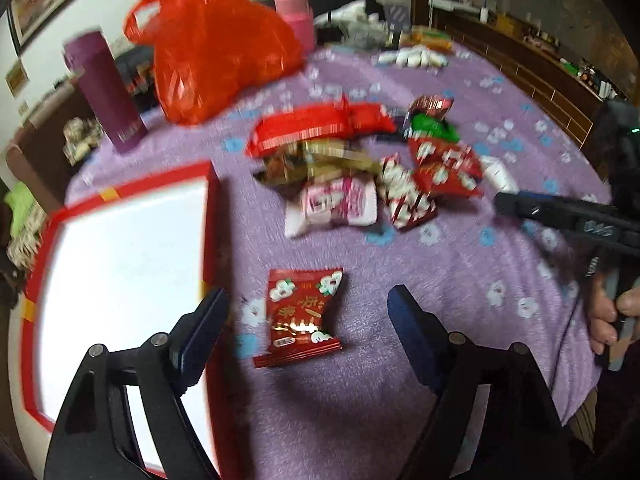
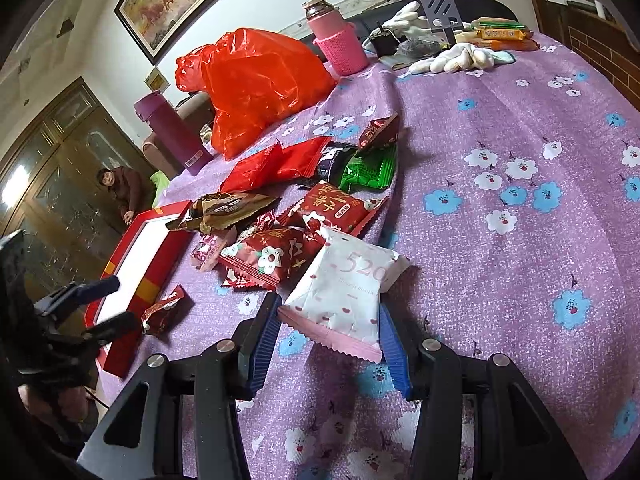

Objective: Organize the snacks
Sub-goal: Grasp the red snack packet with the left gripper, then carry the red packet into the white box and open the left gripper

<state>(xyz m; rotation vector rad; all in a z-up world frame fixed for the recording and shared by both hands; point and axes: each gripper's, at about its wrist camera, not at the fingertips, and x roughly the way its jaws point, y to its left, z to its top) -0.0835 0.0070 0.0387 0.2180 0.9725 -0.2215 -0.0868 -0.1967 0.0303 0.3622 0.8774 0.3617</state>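
White and bare, the inside of the red box [image 1: 120,264] is sitting just left of the left claw [image 1: 308,320], so the sorting looks barely begun. That claw is hanging wide open with one red snack packet [image 1: 304,316] lying on the purple cloth [image 2: 520,240] between its fingers, untouched. The right claw [image 2: 328,336] is bracketing a white-and-pink packet [image 2: 344,288], its pads at both edges, apparently gripping, while the snack pile [image 2: 288,208] is waiting just ahead
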